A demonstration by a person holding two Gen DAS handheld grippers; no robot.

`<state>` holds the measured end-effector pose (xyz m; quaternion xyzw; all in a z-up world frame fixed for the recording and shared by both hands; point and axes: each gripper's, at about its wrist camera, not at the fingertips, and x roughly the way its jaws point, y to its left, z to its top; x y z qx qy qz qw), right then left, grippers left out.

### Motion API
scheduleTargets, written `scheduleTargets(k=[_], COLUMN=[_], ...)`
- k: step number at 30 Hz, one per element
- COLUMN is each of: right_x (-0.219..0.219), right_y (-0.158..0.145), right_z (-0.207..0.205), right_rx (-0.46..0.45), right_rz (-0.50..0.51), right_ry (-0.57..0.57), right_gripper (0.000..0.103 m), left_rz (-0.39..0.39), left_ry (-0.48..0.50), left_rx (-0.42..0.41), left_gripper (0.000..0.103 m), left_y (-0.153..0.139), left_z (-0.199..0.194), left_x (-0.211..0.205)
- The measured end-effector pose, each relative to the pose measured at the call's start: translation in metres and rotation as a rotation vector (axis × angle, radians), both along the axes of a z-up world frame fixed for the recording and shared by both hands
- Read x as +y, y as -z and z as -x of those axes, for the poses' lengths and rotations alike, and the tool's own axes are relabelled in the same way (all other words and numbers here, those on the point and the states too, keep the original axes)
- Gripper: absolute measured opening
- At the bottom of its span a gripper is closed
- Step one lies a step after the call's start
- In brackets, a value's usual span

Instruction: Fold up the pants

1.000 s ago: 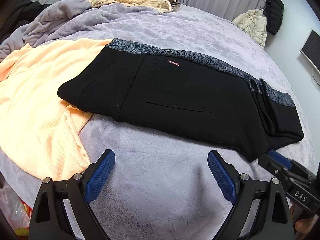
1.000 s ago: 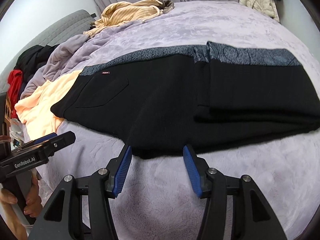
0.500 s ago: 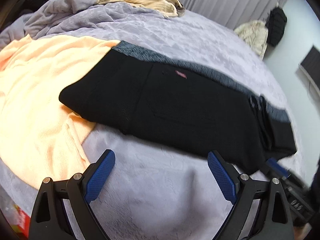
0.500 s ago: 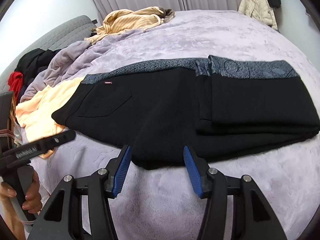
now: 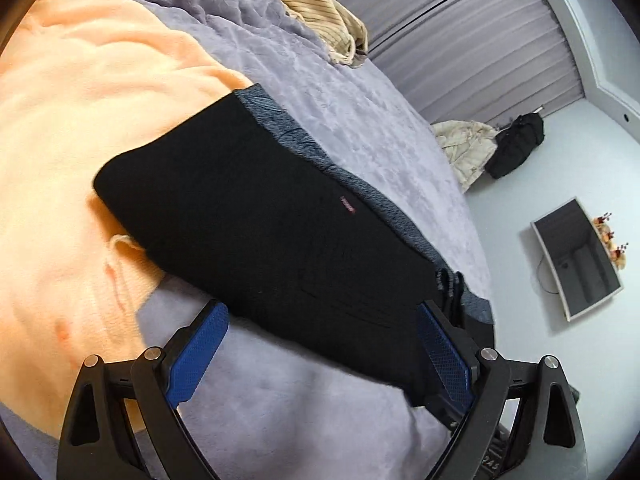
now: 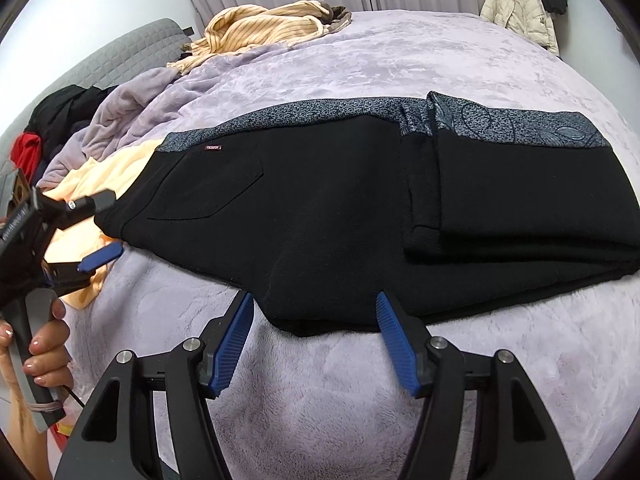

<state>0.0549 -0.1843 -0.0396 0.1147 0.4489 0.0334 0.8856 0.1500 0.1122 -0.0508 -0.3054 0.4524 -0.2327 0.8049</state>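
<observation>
Black pants with a grey patterned side band lie flat on the purple bed, the leg end folded over at the right. They also show in the left wrist view. My right gripper is open, its blue pads either side of the pants' near hem point. My left gripper is open, close over the near edge of the pants, and also appears at the left of the right wrist view, near the waist end.
A peach towel lies under the pants' waist end. A striped yellow garment and a rumpled lilac blanket lie at the bed's far side. A cream jacket hangs by the curtains.
My left gripper has moved in and tilted toward the pants' near edge at the waist end. My right gripper has edged slightly closer to the hem. Both stay open.
</observation>
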Motion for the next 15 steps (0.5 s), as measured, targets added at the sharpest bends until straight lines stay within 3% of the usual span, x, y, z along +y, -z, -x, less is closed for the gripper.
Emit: scheduleTargets(k=[4,8,14,15], right_x=[0.002,0.002,0.004,0.004], right_y=[0.0,0.002,0.001,-0.001], right_z=[-0.002,-0.003,-0.004,-0.003], right_rx=[0.005,0.006,0.009,0.009], right_rz=[0.002,0.009,0.022,0.021], right_ry=[0.001,-0.005,-0.013,-0.016], right_gripper=[0.068,0.068,0.07,0.07], left_rz=[-0.004,0.013,-0.107,-0.158], left_ry=[-0.041,-0.086,-0.137,-0.145], left_rx=[0.059,0.046,0.043,0.029], left_gripper=[0.1,0.1,0.098,0.088], left_y=[0.014,0.017,0.014,0.009], left_z=[-0.012,-0.019,-0.037,-0.036], left_x=[-0.003,-0.004,-0.021,-0.026])
